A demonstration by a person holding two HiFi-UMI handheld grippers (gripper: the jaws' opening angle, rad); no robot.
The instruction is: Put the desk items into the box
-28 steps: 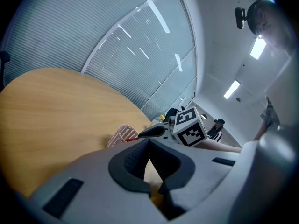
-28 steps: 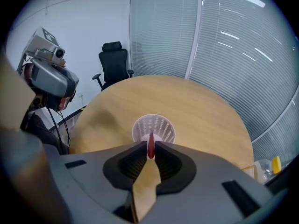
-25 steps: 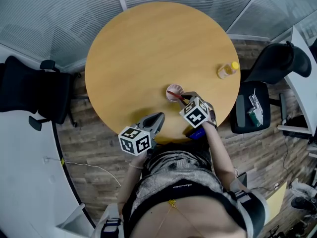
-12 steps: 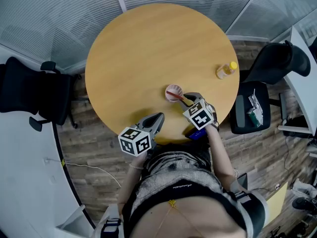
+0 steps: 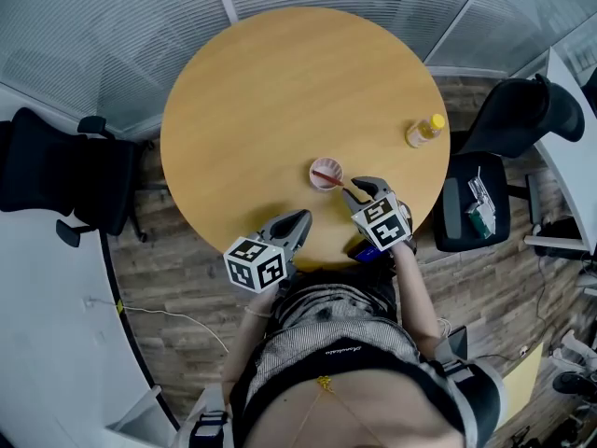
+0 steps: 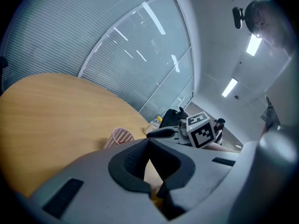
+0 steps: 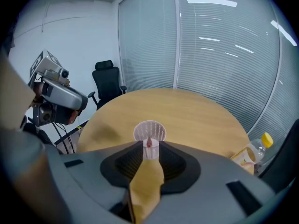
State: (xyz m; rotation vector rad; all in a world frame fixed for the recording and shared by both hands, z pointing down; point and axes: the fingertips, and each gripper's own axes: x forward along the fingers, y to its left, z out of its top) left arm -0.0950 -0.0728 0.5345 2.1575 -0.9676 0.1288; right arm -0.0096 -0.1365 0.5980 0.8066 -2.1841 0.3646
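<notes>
A small pink mesh cup (image 5: 326, 174) stands on the round wooden table (image 5: 280, 91), right of its middle, with a red pen (image 5: 324, 173) lying across its mouth. My right gripper (image 5: 367, 188) is just to the cup's near right, a little apart from it, open and empty. In the right gripper view the cup (image 7: 149, 132) shows straight ahead between the spread jaws of the gripper (image 7: 150, 146). My left gripper (image 5: 300, 220) rests over the table's near edge, its tips together on nothing. The left gripper view has the cup (image 6: 119, 136) ahead to the left.
A bottle with a yellow cap (image 5: 426, 131) stands at the table's right edge. Something blue (image 5: 366, 250) shows under my right hand at the near edge. Black office chairs stand to the left (image 5: 56, 171) and to the right (image 5: 508, 115). Blinds line the glass wall behind.
My right gripper has drawn back from the cup toward the near edge, leaving the red pen in the cup. The left gripper has stayed put.
</notes>
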